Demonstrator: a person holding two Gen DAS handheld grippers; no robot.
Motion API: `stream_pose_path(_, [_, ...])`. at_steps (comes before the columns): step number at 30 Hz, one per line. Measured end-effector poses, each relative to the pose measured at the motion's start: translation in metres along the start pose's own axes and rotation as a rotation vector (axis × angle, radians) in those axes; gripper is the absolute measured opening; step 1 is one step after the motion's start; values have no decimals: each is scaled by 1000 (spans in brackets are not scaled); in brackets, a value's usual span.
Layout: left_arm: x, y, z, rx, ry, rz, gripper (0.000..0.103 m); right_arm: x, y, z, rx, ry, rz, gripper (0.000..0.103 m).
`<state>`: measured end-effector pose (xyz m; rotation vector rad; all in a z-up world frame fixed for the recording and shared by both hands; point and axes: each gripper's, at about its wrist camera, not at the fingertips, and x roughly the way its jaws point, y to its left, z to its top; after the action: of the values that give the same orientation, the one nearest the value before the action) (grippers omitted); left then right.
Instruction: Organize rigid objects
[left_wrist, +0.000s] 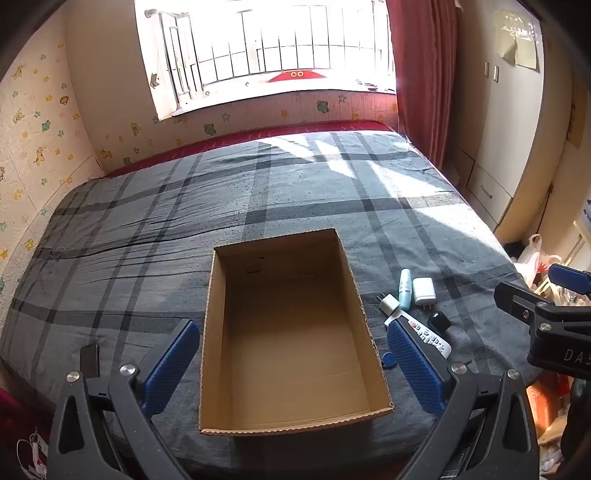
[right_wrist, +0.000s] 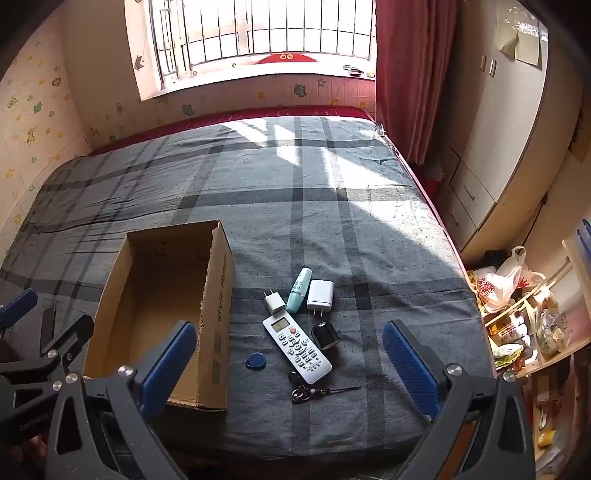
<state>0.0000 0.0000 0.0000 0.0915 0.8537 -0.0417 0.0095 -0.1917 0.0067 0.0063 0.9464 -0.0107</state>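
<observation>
An open, empty cardboard box (left_wrist: 291, 421) (right_wrist: 218, 295) lies on the bed. Right of it lie a white remote (right_wrist: 297, 345), a small white plug (right_wrist: 272, 303), a teal tube (right_wrist: 299, 285), a white charger (right_wrist: 320, 295), a black cap-like object (right_wrist: 324, 335), a blue key fob (right_wrist: 255, 360) and a bunch of keys (right_wrist: 310, 392). My left gripper (left_wrist: 291, 369) is open, hovering above the box's near end. My right gripper (right_wrist: 291, 373) is open and empty, above the remote and keys. The left wrist view shows the remote (left_wrist: 428, 332) partly hidden behind a finger.
The bed has a grey plaid sheet (right_wrist: 295, 206). A wardrobe (right_wrist: 491, 147) and cluttered shelves (right_wrist: 535, 325) with a plastic bag stand to the right. A window and red curtain (right_wrist: 406, 74) are at the far end. The bed's near edge is just below the grippers.
</observation>
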Motion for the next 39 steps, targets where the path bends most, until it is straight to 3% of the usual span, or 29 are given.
stream_pose_path(39, [1,9,1,-1,0,23,103,2,1,1,-5,3,-6,103])
